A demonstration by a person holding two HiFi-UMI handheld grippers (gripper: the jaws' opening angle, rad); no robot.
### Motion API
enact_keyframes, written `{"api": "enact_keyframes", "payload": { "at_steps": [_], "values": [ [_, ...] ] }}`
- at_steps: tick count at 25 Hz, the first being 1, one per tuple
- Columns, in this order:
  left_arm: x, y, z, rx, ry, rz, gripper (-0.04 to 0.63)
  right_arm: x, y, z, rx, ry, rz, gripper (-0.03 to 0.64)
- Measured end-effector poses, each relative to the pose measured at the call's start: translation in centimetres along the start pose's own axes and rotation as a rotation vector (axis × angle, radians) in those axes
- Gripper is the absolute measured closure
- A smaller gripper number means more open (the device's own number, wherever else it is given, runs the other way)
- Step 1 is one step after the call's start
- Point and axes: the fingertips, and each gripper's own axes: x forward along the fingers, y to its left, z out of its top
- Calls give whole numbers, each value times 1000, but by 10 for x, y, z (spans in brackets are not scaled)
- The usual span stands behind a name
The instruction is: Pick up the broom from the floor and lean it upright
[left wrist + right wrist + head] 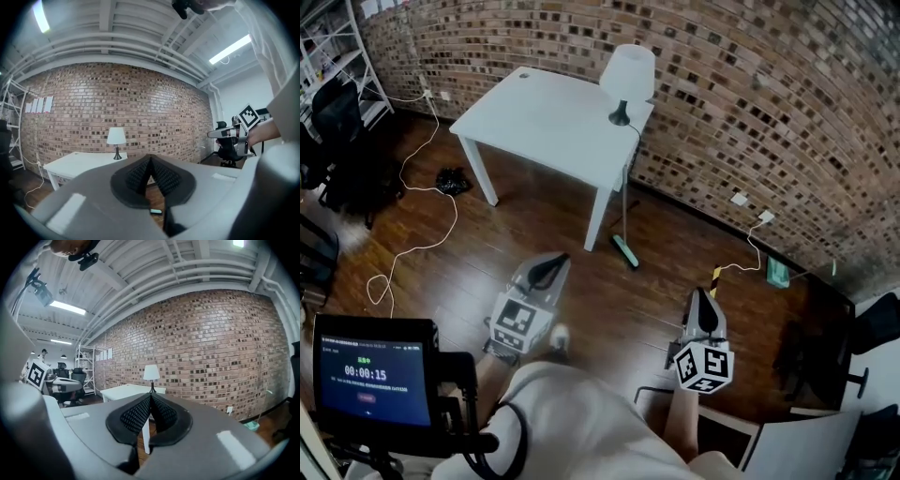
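Left hand-held gripper (557,262) was clenched shut and empty, pads together. Right hand-held gripper (698,294) was the same, grasping nothing. Thin-handled broom with a teal head (624,217) stood well ahead of both, between their lines, untouched. Its long axis ran near vertical, head down on the dark wooden floor (581,300), handle up against the white rectangular worktop (544,117) edge.

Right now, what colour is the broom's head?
The broom head is teal green; head view shows it best.
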Motion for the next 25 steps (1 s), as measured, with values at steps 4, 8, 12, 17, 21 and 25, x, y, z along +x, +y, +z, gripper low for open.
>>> {"api": "enact_keyframes", "payload": {
  "at_steps": [4, 8, 12, 17, 21, 25],
  "values": [
    [-49, -55, 7, 27, -27, 22, 595, -75, -3, -2, -14, -38, 19, 604],
    [-108, -118, -5, 32, -31, 37, 595, -152, -11, -34, 7, -17, 42, 604],
    [-168, -172, -14, 32, -35, 62, 595, -217, -11, -55, -11, 17, 56, 604],
    [-215, -209, -23, 21, -22, 81, 595, -265, -8, -57, 0, 15, 54, 604],
    [-239, -218, -20, 20, -16, 71, 595, -281, 11, -49, 10, 0, 73, 604],
    [-249, -210, -14, 32, -25, 55, 595, -287, 31, -42, 7, -13, 73, 604]
  ]
}}
